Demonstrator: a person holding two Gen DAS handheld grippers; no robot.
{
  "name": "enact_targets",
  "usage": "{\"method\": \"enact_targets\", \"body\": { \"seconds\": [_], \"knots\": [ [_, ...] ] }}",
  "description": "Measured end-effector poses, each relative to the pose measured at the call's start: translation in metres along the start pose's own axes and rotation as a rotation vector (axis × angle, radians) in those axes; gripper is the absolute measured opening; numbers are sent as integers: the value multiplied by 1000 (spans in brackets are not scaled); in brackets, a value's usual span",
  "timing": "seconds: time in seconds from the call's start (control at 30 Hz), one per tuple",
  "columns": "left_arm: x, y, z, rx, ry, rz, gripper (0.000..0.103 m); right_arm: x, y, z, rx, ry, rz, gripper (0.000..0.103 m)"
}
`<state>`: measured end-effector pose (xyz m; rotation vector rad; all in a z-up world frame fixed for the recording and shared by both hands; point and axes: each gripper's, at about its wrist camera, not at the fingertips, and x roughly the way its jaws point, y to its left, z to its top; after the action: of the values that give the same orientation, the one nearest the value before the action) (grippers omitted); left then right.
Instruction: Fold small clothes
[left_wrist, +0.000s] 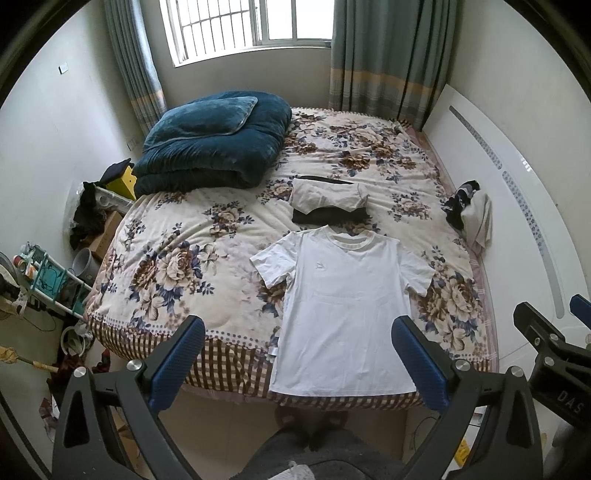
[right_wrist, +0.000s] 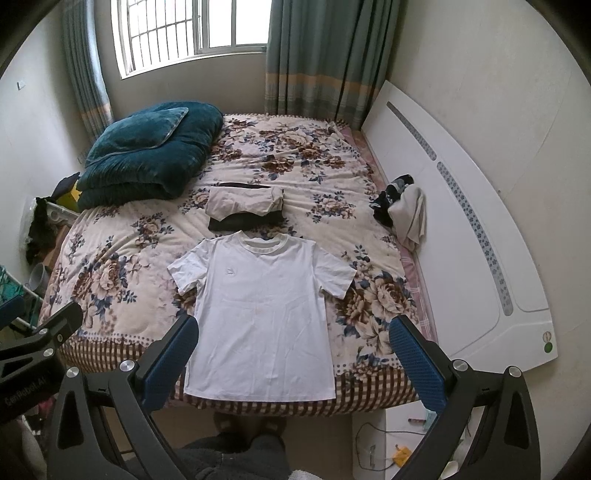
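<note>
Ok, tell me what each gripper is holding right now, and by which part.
Nothing is held. The left gripper and right gripper are both open above the white T-shirt, which lies flat on the bed.

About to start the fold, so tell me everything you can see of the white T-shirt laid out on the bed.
The white T-shirt lies flat, front up, on the floral bedspread, collar toward the window, hem at the near checked edge. Short sleeves spread out to both sides; ribbed crew neck, a tiny mark on the chest, a small tag at one lower side seam. It looks like thin cotton, lightly creased. Neither gripper touches it.
</note>
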<state>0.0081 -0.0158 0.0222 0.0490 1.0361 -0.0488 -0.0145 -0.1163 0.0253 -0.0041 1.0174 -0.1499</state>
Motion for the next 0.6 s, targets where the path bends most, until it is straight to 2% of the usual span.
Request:
{"method": "enact_targets", "body": {
  "seconds": [0.6],
  "knots": [
    [-2, -3, -1, -1, -3, -14, 103, -1, 0, -1, 1, -4, 0, 103]
  ]
}}
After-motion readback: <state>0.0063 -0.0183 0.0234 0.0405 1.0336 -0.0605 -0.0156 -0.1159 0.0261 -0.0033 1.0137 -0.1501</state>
